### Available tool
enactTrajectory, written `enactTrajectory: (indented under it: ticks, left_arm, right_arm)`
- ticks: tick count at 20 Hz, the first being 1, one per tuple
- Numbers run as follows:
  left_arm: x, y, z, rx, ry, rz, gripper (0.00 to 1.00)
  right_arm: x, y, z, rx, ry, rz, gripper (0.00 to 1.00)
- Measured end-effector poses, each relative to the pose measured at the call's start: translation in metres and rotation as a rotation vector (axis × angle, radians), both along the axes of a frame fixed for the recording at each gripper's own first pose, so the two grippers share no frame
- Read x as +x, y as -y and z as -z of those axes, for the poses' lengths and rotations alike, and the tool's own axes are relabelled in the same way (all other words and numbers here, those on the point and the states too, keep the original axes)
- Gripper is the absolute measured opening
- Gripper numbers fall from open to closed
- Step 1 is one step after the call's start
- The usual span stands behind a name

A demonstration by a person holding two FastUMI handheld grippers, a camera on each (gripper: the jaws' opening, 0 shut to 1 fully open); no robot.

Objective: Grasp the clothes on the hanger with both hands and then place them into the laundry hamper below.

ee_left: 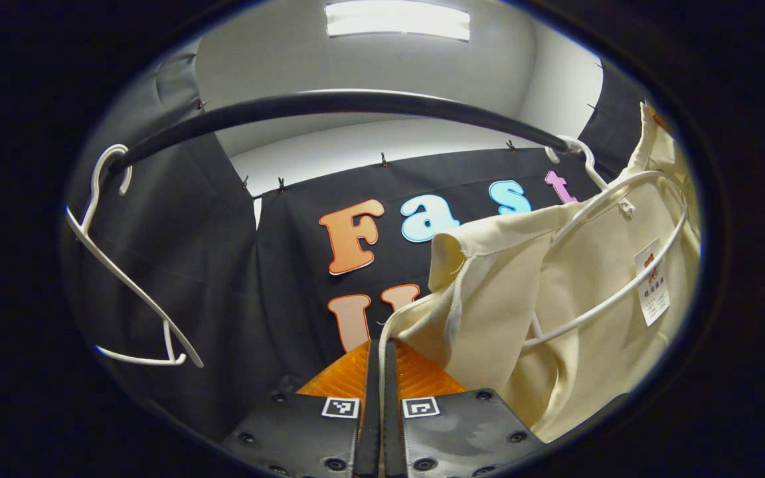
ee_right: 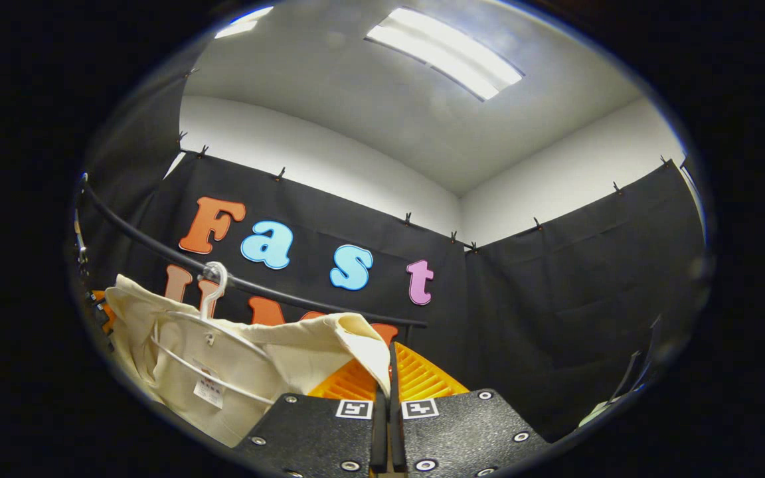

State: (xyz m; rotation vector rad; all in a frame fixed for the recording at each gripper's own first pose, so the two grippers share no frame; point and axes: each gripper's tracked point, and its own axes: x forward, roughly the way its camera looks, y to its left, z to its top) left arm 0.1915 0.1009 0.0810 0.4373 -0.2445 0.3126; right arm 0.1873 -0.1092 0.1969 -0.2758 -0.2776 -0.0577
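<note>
A cream garment (ee_left: 555, 299) hangs on a white hanger (ee_left: 615, 199) from the black rail (ee_left: 329, 105), at the right of the left gripper view. My left gripper (ee_left: 382, 352) is shut on the garment's thin hem, which runs down between its fingers. In the right gripper view the same garment (ee_right: 250, 358) hangs at lower left, its hanger hook (ee_right: 215, 282) over the rail (ee_right: 157, 249). My right gripper (ee_right: 389, 375) is shut on the garment's near corner, pinched between its fingers. The far gripper (ee_right: 100, 309) peeks out at the garment's left edge.
An empty white hanger (ee_left: 123, 279) hangs at the rail's left end in the left gripper view. Black cloth walls close in behind and on both sides. A ceiling light (ee_left: 397, 20) shines overhead.
</note>
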Motion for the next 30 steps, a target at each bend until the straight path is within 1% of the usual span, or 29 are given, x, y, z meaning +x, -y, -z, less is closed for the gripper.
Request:
enactTrajectory:
  ticks: [3,5,6,8,11,13,15,17,18,21,24,27,30]
  left_arm:
    - [0.009,0.003,0.007,-0.016,-0.019,0.015,0.10]
    - [0.012,0.002,0.010,-0.020,-0.026,0.021,0.10]
    - [0.014,0.001,0.010,-0.021,-0.028,0.020,0.10]
    - [0.015,0.000,0.013,-0.020,-0.035,0.017,0.10]
    - [0.020,-0.004,0.022,-0.021,-0.056,0.008,0.10]
    - [0.030,-0.015,0.033,-0.010,-0.086,-0.017,0.10]
    - [0.038,-0.031,0.044,-0.018,-0.110,-0.045,0.10]
    - [0.033,-0.041,0.048,-0.038,-0.108,-0.063,0.10]
    - [0.027,-0.045,0.048,-0.037,-0.108,-0.072,0.09]
    - [0.011,-0.054,0.049,0.001,-0.117,-0.095,0.09]
    - [-0.008,-0.065,0.060,0.010,-0.143,-0.113,0.10]
    - [-0.028,-0.069,0.073,0.010,-0.156,-0.117,0.10]
    - [-0.046,-0.067,0.080,0.026,-0.175,-0.101,0.10]
  right_arm:
    - [0.044,0.019,0.002,-0.039,-0.022,0.013,0.02]
    - [0.070,0.033,0.026,-0.059,-0.076,0.035,0.02]
    - [0.078,0.038,0.044,-0.050,-0.113,0.039,0.02]
    - [0.081,0.041,0.072,-0.006,-0.153,0.031,0.02]
    - [0.071,0.037,0.115,0.016,-0.191,0.017,0.02]
    - [0.064,0.035,0.146,0.020,-0.239,0.006,0.02]
    - [0.057,0.031,0.168,0.056,-0.274,-0.009,0.02]
    - [0.044,0.020,0.175,0.091,-0.273,-0.039,0.01]
    - [0.039,0.015,0.177,0.088,-0.273,-0.048,0.01]
    - [0.019,0.001,0.183,0.072,-0.289,-0.068,0.01]
    - [-0.003,-0.015,0.189,0.071,-0.305,-0.094,0.01]
    - [-0.019,-0.029,0.197,0.048,-0.322,-0.110,0.01]
    - [-0.033,-0.041,0.202,0.076,-0.345,-0.140,0.01]
